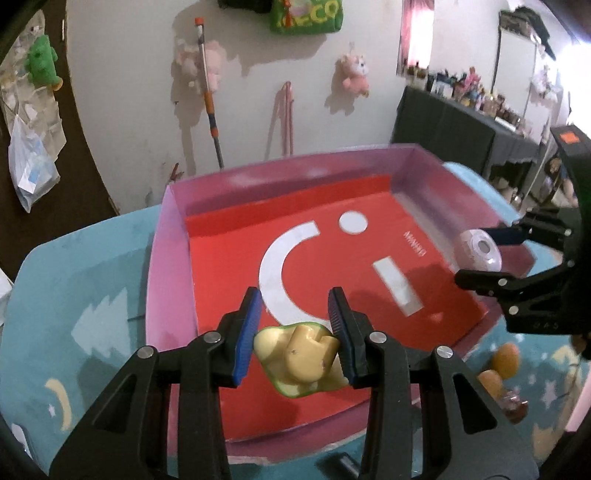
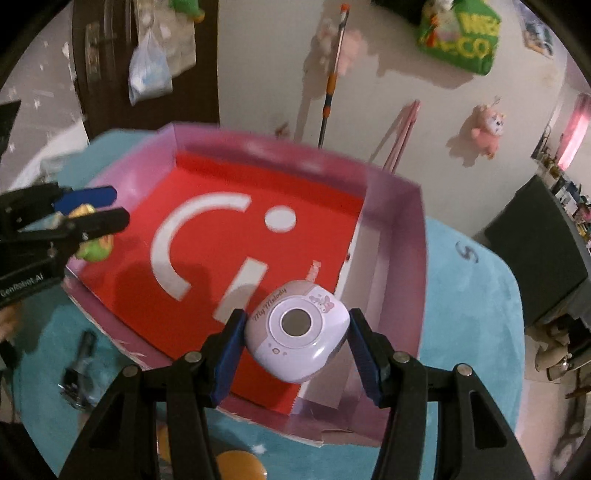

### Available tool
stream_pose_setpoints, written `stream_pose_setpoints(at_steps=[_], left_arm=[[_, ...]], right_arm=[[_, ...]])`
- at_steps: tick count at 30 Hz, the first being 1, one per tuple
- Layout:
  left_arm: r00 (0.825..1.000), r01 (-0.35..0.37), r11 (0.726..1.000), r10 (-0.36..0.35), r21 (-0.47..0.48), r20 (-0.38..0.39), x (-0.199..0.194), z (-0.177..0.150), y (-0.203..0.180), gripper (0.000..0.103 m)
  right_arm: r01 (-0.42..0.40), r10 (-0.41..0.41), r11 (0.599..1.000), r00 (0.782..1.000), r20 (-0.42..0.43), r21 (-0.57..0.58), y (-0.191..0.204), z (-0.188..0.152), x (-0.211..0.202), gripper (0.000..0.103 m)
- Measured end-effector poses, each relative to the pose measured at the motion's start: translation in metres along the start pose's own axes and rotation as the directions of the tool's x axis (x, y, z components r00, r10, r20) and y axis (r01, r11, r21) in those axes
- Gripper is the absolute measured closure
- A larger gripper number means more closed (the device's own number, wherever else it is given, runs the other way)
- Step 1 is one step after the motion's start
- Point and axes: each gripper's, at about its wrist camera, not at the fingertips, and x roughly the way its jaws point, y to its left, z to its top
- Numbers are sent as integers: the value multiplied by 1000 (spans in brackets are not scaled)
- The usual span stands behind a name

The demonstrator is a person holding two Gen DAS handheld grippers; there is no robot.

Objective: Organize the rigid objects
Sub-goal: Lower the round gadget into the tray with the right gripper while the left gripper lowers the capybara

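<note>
White wall behind, hung with a pink plush toy (image 1: 355,72), a green bag (image 2: 460,35) and a leaning mop handle (image 1: 207,85). Below it, a soft teal mat (image 1: 85,280) printed with pale trees, moons and stars carries a shallow cardboard tray (image 1: 166,251) with pink walls and a glossy red floor marked with a white arc, dot and bar.

From the left wrist camera, the left gripper (image 1: 295,332) has its blue ribbed pads pressed on either side of a small yellow figurine (image 1: 299,356), smooth and lumpy with a green edge, held over the tray's near part. Two orange rounded objects (image 1: 498,365) lie on the mat to the right, too blurred to identify.

Only the right wrist camera shows the second item clearly: the right gripper (image 2: 295,341) clamps a rounded-square lilac plastic gadget (image 2: 297,332), lettered "My Melody", with a grey disc in a white ring, held above the tray's near right corner. A dark metallic item (image 2: 79,363) lies on the mat to the left.
</note>
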Motion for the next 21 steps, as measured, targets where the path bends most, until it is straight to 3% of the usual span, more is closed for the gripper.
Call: stream_pose_setpoints(at_steps=[6, 21], left_arm=[[999, 0, 1000, -1, -5, -39, 10, -13, 0, 67], [998, -2, 997, 6, 73, -55, 6, -28, -3, 67]], right_arm=[[30, -34, 998, 997, -63, -56, 3, -5, 18, 45], [61, -74, 988, 993, -91, -142, 12, -2, 28, 45]])
